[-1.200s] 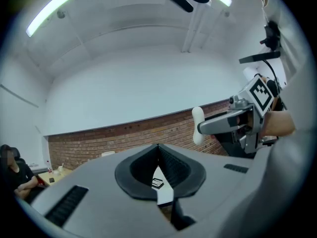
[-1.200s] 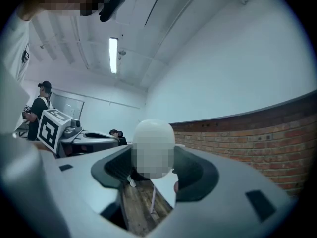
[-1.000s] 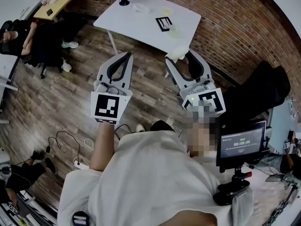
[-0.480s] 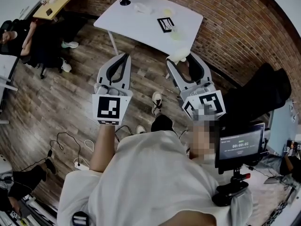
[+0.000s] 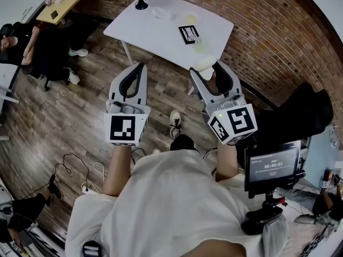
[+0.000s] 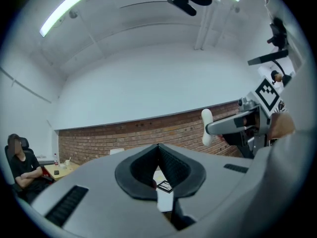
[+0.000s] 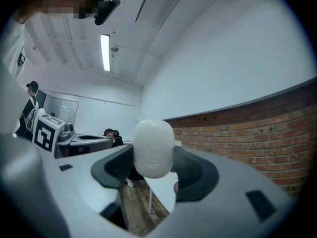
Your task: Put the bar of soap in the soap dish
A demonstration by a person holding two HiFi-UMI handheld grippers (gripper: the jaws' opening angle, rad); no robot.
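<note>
Forward by a step since a second ago: a shoe (image 5: 174, 123) now shows on the wood floor between the arms, and the white table (image 5: 155, 28) sits nearer both tools.

From the head view, the person's own shirt covers the lower floor, and the lamp on the table is cut off at the top edge. The left gripper (image 5: 140, 68) points at the table's near side with its jaws drawn together and nothing in them. The right gripper (image 5: 211, 71) is clamped on the bar of soap (image 5: 204, 64), held in the air at the table's near corner. The soap dish (image 5: 188, 34), a small black-framed thing, stands on the table well apart from the soap; its detail is too small to make out.

In the left gripper view, the pads meet at their tips, and only a slit below them shows a strip of table and part of the dish. The right tool crosses the right side, soap at its end.

In the right gripper view, the pale, rounded bar stands upright, pinched between the two dark pads, covering their tips. Below it a little floor and one table leg show.
</note>
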